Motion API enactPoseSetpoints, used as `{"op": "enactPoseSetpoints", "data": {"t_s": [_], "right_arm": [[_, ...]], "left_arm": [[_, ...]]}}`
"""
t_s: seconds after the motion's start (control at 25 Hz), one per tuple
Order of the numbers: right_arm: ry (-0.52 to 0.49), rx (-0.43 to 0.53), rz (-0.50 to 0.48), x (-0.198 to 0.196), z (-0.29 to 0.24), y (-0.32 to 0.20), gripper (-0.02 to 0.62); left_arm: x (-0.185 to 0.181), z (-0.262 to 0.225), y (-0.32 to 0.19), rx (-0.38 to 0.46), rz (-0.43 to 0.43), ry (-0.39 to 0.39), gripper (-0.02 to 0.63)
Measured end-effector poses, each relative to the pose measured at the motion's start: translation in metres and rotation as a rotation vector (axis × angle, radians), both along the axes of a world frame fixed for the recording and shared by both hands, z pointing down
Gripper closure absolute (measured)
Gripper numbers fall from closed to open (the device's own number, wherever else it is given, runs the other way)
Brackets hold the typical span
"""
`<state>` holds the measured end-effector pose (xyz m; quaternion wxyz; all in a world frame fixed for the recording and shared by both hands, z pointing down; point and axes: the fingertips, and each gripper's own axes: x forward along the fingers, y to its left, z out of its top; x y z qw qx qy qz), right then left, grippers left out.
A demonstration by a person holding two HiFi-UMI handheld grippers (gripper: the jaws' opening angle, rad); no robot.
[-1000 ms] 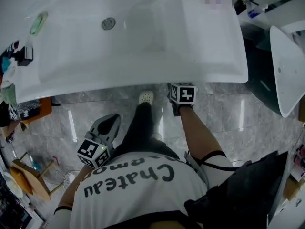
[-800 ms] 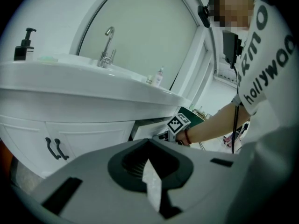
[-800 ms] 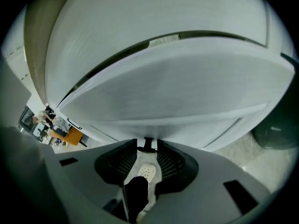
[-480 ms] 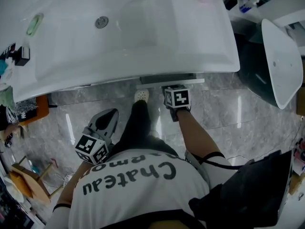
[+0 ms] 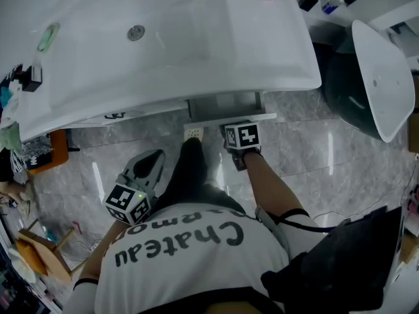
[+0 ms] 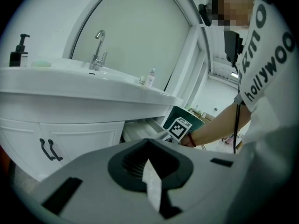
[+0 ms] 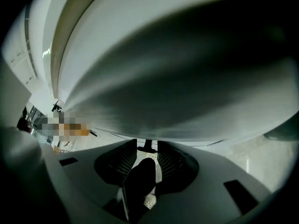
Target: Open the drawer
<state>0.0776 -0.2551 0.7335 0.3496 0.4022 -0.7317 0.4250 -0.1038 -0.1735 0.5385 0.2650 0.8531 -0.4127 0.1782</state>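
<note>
A: So, where is the drawer (image 5: 226, 103) seen?

B: It is seen under the white sink (image 5: 196, 64), pulled partway out. Its grey inside is shown from above. Its white drawer front (image 5: 229, 118) is stuck out past the sink's edge, over the shiny stone floor (image 5: 314, 156).

A: And what is held by the right claw (image 5: 241, 136)?

B: The drawer's thin black handle (image 7: 146, 145) is gripped by it. The claw is closed on that handle, right at the drawer front. A dark trouser leg (image 5: 190, 169) and a white shoe (image 5: 193, 133) are seen just beside it.

A: What about the left claw (image 5: 150, 165)?

B: It is held low and off to the left, well apart from the drawer. Its two sides are squeezed almost together, and nothing is held between them.

A: What else is seen from that side?

B: Two white cupboard doors (image 6: 79, 139) with curly door handles (image 6: 49, 149) are seen under the sink. A tap (image 6: 97, 50) and a dark soap bottle (image 6: 17, 50) are stood on top.
</note>
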Motion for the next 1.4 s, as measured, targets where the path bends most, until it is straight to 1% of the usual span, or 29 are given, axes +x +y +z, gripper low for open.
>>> {"op": "enactPoseSetpoints", "data": {"t_s": [0.2,0.36,0.52,0.8,1.04,1.2,1.4], "right_arm": [[-0.024,-0.003,-0.007,0.002,-0.002,0.001,0.457],[-0.006,0.02,-0.006,0.006,-0.004,0.008,0.466],[0.023,0.013,-0.036,0.006,-0.004,0.011,0.471],[0.037,0.033,-0.047,0.008,-0.005,0.025,0.472],[0.063,0.029,-0.058,0.008,-0.004,0.035,0.472],[0.052,0.023,-0.046,0.009,-0.004,0.04,0.472],[0.064,0.019,-0.045,0.009,-0.003,0.042,0.472]], "left_arm": [[0.008,0.001,0.01,0.002,0.015,-0.007,0.598],[0.007,-0.001,0.016,0.003,0.008,-0.014,0.598],[0.006,-0.002,0.019,0.005,0.003,-0.016,0.598],[0.005,-0.001,0.026,0.012,-0.002,-0.015,0.598],[-0.001,0.0,0.031,0.012,-0.012,-0.016,0.598],[0.0,0.0,0.033,0.016,-0.01,-0.012,0.598],[-0.003,-0.001,0.035,0.019,-0.012,-0.008,0.598]]}}
